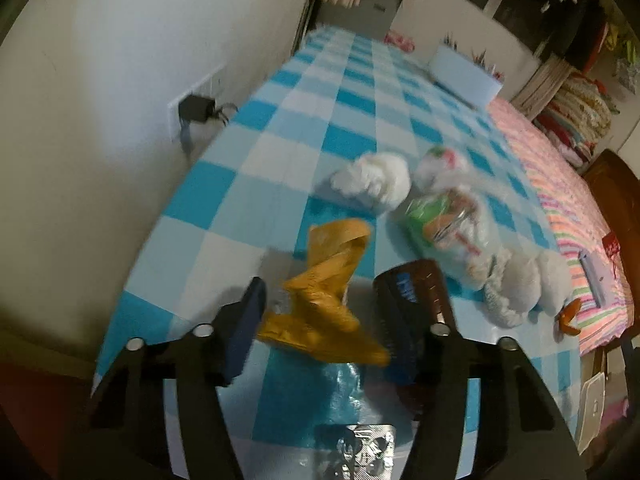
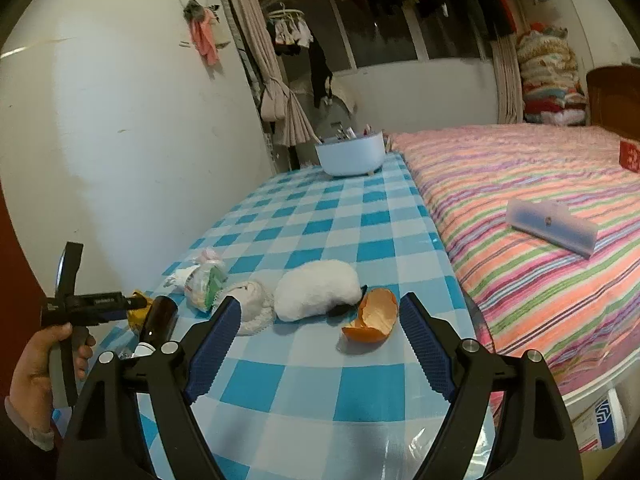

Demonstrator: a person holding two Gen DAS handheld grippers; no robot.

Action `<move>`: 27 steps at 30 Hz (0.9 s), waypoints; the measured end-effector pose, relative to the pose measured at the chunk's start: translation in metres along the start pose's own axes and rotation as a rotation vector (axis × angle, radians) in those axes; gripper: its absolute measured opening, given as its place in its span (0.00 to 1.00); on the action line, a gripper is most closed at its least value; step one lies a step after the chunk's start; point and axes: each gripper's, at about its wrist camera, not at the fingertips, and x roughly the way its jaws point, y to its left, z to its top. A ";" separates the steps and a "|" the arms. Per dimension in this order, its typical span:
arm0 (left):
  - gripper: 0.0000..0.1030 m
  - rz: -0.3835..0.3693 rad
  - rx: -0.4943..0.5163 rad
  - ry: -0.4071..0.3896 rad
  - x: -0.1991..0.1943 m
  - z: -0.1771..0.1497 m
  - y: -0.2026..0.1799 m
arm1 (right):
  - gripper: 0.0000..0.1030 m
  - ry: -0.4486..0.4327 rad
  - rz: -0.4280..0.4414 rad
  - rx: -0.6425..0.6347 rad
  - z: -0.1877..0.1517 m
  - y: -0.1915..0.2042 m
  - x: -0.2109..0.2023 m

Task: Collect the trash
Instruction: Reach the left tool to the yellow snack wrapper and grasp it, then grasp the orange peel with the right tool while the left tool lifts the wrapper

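Surface (image 2: 304,392): covered in a blue-and-white checked cloth, set against a white wall on one side and touching a bed (image 2: 540,264) with a striped pink spread on the other.

Left tool (image 1: 316,320): fingers partly apart, tilted down over the near end of the surface. A crumpled yellow wrapper (image 1: 324,300) lay between the fingers; the picture was blurred and it could not be told whether the pads pressed on it. A dark brown bottle (image 1: 416,292) lay on its side against the tool's right finger. A foil blister pack (image 1: 364,448) lay on the cloth below the tool. In the right wrist view a hand (image 2: 36,368) gripped this tool's handle at the left edge.

Right tool (image 2: 320,344): fingers wide apart, nothing between them, hovering above the cloth.

Trash on the surface, right wrist view: an orange peel (image 2: 372,316), cupped, just ahead of the right tool; a white fluffy wad (image 2: 316,292) touching the peel's left side; a second whitish wad (image 2: 252,308) beside that; a clear plastic bag with green print (image 2: 204,284) further left, near the wall.

Far end of the surface: a pale blue bowl (image 2: 350,154) holding small upright items, too small to tell.

On the bed: a translucent folder (image 2: 552,228), lying flat.
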 end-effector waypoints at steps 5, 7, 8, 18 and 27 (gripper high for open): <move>0.41 0.002 0.011 -0.012 0.004 -0.003 -0.002 | 0.77 0.052 -0.032 0.039 0.001 -0.013 0.013; 0.38 0.005 0.005 -0.021 0.005 -0.003 -0.003 | 0.77 0.087 -0.050 0.067 0.002 -0.021 0.021; 0.35 0.007 0.008 -0.028 0.004 -0.004 -0.005 | 0.77 0.093 -0.054 0.070 0.002 -0.023 0.023; 0.30 -0.004 0.060 -0.170 -0.043 -0.006 -0.030 | 0.77 0.195 -0.077 0.101 0.001 -0.034 0.057; 0.30 -0.105 0.115 -0.205 -0.071 -0.020 -0.059 | 0.77 0.242 -0.108 0.074 0.004 -0.033 0.090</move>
